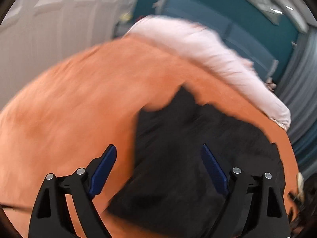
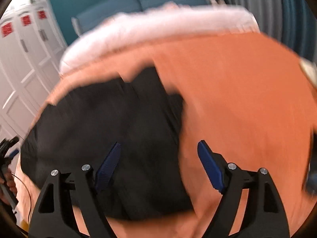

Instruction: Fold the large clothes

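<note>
A black garment (image 1: pixel 188 158) lies folded on an orange cover (image 1: pixel 69 109); both views are blurred. My left gripper (image 1: pixel 158 148) is open above the garment's left part, with nothing between its blue pads (image 1: pixel 104 168). The same black garment (image 2: pixel 103 134) fills the left middle of the right wrist view on the orange cover (image 2: pixel 247 109). My right gripper (image 2: pixel 159 144) is open over the garment's right edge, its pads (image 2: pixel 211 168) holding nothing. The other gripper (image 2: pixel 8 148) shows at the far left edge of this view.
A long white pillow or rolled cloth (image 1: pixel 208 57) lies along the far edge of the orange cover, also (image 2: pixel 148 31). Behind it are a teal wall with a blue sofa (image 2: pixel 138 2), white panelled doors (image 1: pixel 49 29) and grey curtains (image 2: pixel 257 4).
</note>
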A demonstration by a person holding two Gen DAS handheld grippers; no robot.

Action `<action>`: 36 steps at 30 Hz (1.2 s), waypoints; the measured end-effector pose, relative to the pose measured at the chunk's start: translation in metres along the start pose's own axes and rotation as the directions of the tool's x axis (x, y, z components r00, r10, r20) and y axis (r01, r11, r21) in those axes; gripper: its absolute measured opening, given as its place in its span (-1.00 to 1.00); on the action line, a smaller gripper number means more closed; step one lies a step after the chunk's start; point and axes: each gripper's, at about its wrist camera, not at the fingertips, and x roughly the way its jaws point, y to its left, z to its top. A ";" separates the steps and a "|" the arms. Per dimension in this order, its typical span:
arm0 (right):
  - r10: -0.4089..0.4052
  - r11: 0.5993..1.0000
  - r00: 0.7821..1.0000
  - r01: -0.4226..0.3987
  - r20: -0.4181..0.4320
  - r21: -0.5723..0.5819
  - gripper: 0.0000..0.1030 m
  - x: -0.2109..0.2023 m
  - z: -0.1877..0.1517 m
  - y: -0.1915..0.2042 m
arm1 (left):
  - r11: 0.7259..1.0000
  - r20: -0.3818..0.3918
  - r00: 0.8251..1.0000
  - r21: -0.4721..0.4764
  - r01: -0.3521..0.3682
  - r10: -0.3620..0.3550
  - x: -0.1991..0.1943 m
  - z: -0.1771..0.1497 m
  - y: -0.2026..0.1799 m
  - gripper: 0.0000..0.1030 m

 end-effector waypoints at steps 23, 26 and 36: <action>0.144 0.984 0.980 -0.127 -0.140 0.126 -0.74 -0.074 -0.076 0.025 | 0.976 -0.209 0.954 -0.013 0.219 -0.217 -0.082 -0.059 0.026 -0.72; 0.128 0.990 0.969 -0.113 -0.211 0.082 -0.72 -0.108 -0.121 0.031 | 0.982 -0.264 0.948 0.007 0.189 -0.180 -0.119 -0.094 0.045 -0.72; -0.047 0.991 0.980 0.022 -0.192 -0.131 -0.38 -0.159 -0.163 0.067 | 0.999 -0.235 0.971 0.024 0.045 -0.039 -0.154 -0.142 0.065 -0.43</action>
